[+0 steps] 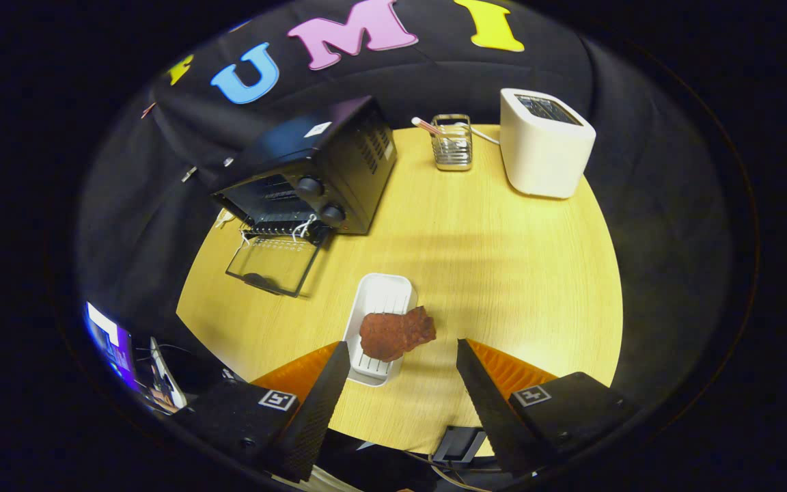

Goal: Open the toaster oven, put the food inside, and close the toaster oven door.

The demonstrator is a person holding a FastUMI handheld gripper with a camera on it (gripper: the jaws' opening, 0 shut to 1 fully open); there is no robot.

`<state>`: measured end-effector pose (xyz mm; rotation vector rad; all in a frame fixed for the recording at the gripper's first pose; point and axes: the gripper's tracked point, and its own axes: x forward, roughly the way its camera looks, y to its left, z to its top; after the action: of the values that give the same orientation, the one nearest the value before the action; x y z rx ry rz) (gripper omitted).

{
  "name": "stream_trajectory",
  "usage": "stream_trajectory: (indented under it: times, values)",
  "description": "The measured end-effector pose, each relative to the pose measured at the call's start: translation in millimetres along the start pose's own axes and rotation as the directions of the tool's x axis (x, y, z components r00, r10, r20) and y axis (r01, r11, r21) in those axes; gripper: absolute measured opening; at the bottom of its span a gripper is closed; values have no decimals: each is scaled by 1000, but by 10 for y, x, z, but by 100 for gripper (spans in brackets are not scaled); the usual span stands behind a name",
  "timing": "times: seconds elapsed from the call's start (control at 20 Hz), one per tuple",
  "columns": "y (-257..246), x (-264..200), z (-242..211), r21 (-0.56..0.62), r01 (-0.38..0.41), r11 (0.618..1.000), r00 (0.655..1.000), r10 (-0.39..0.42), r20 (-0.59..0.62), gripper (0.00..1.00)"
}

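Observation:
A black toaster oven (311, 174) stands at the table's far left with its glass door (274, 265) folded down flat and the rack inside showing. A reddish-brown piece of food (395, 333) lies on a white ribbed tray (381, 321), hanging over the tray's right rim. My gripper (404, 355) is open. The food sits just ahead of its fingertips and between them, untouched. The left finger (328, 383) overlaps the tray's near left corner.
A white toaster (544, 143) stands at the far right of the round wooden table (503, 273). A wire holder (453, 143) with sticks is between it and the oven. A screen (112, 342) glows beyond the table's near left edge.

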<state>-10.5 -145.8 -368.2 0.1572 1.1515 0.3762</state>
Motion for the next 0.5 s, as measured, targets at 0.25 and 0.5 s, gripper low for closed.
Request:
stream_trajectory:
  times: [0.25,0.5]
  values:
    - [-76,377,80,143,-113,983,987,127,-95,84]
    - [25,576,-38,227,-193,955,941,246,-232,70]
